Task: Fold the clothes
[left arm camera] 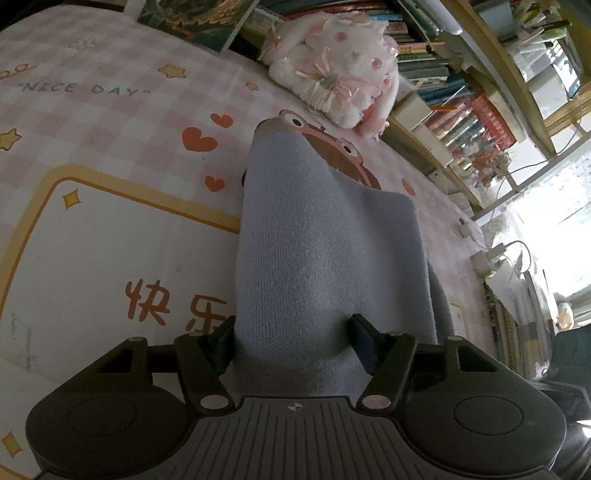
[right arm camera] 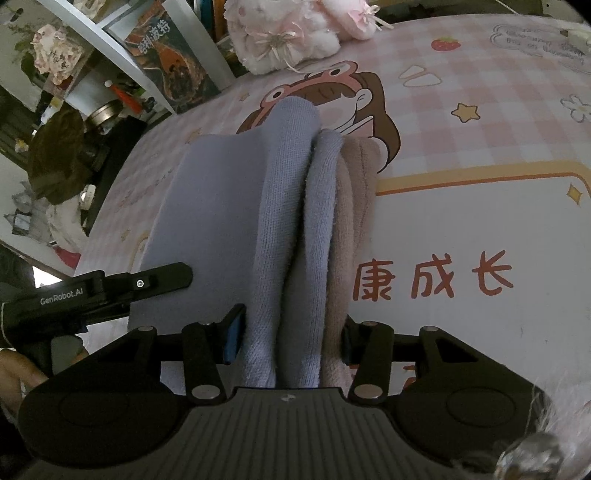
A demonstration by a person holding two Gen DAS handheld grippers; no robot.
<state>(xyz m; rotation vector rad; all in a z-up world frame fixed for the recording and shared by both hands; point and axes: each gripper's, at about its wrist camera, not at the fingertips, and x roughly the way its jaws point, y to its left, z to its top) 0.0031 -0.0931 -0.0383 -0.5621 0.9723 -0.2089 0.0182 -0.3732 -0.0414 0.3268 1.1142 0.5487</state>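
A lavender-blue knitted garment [left arm camera: 325, 251] with a beige-pink inner layer [right arm camera: 351, 229] is held up over a pink checked cartoon mat [left arm camera: 110, 122]. My left gripper [left arm camera: 293, 343] is shut on a thick bunch of the garment, which fills the space between its fingers. My right gripper [right arm camera: 293, 339] is shut on several folded layers of the same garment [right arm camera: 280, 221]; the cloth runs forward from its jaws and drapes down onto the mat [right arm camera: 461, 221]. The left gripper's black body [right arm camera: 110, 288] shows at the left of the right wrist view, beside the cloth.
A white and pink plush rabbit [left arm camera: 340, 70] lies at the mat's far edge, also in the right wrist view [right arm camera: 288, 33]. Bookshelves with books [left arm camera: 461, 110] stand behind it. A picture book [right arm camera: 173, 74] leans at the back. Cables and plugs [left arm camera: 491, 254] lie at the right.
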